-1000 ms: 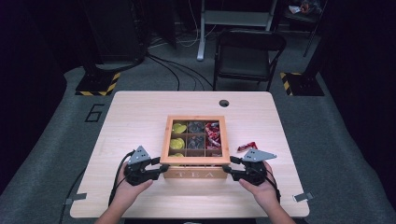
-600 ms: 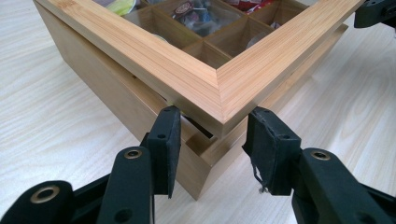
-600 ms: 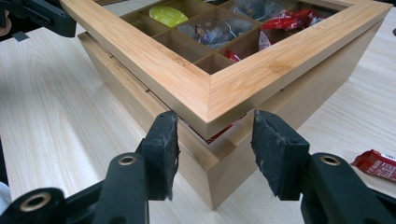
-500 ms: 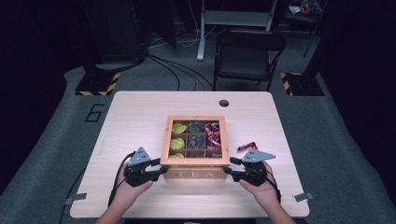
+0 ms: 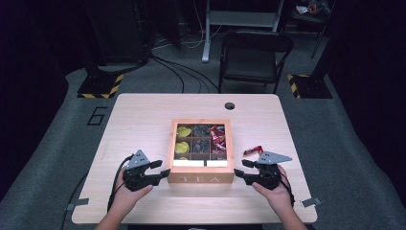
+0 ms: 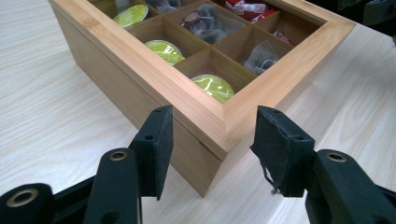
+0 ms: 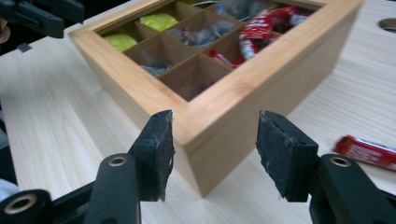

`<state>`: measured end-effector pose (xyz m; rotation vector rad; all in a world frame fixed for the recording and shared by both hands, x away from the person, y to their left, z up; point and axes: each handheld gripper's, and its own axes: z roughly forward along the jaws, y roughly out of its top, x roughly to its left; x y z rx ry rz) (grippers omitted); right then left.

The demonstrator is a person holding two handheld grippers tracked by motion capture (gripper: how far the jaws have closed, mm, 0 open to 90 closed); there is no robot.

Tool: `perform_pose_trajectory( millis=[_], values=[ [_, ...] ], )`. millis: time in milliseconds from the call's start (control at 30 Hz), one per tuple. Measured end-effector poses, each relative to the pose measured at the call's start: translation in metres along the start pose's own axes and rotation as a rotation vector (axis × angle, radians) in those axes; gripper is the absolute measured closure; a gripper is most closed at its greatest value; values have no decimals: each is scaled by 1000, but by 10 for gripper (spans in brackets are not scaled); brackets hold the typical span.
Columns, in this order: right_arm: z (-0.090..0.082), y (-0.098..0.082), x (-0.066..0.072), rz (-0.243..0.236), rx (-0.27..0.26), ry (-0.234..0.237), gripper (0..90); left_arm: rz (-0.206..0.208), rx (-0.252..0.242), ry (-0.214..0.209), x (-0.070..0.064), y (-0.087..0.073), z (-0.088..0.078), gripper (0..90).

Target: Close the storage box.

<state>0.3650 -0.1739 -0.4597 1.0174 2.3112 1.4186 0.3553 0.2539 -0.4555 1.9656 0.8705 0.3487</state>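
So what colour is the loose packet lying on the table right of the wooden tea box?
Red packet, clearest in the right gripper view.

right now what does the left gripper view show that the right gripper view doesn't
Left gripper view: three green-lidded pods in the near column of the tea box, whose corner sits between the left gripper's open pads, untouched. Right gripper view: a loose red packet on the table, with the right gripper open around another corner. Both: the divided wooden box with red packets inside, jaws just opened.
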Motion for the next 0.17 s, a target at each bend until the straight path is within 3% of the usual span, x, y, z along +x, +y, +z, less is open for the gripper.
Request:
perform_pose_trajectory(
  millis=[67,167],
  values=[
    [-3,0,-3,28,-19,-12,443,-7,-4,5,1,0,0,448],
    [-7,1,-7,22,-38,-30,437,-17,-3,9,3,1,-2,430]
  ],
)
